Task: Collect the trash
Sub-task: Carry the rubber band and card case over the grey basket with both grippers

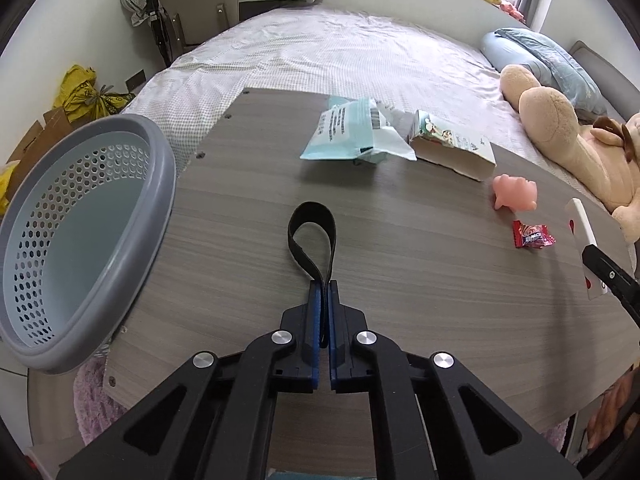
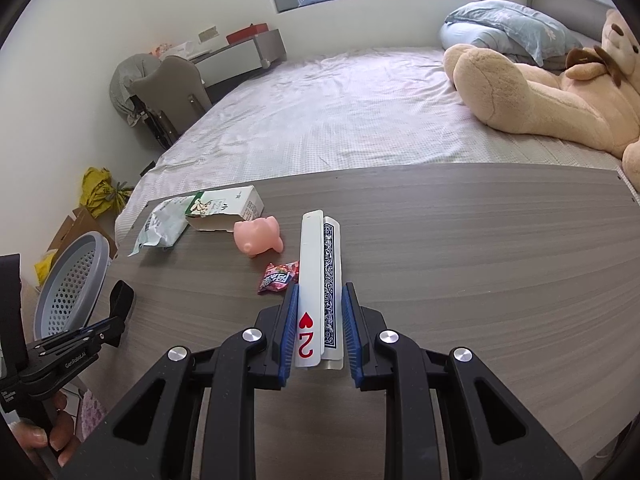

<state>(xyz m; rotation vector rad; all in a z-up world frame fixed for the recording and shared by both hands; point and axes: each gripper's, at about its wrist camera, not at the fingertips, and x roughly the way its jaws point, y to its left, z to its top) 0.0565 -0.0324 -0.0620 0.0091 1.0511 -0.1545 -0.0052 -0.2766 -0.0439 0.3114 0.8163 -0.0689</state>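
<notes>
We see left gripper (image 1: 322,300) clamped on black strap loop (image 1: 312,236), long axis pointing far across table (image 1: 400,280). Grey basket (image 1: 80,240) lies just left, nearest this hand. Right gripper (image 2: 320,320), narrow, grips playing cards (image 2: 320,280); candy wrapper (image 2: 278,278) just beside.

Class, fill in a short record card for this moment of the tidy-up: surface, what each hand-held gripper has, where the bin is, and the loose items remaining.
surface: wooden board lying on a bed
left hand-held gripper: shut on a black strap loop
right hand-held gripper: shut on playing cards, a two of hearts facing out
bin: grey basket, tilted at the board's left edge, looks empty
loose items: torn mailer bag, carton, pink pig toy, red sweet wrapper
</notes>
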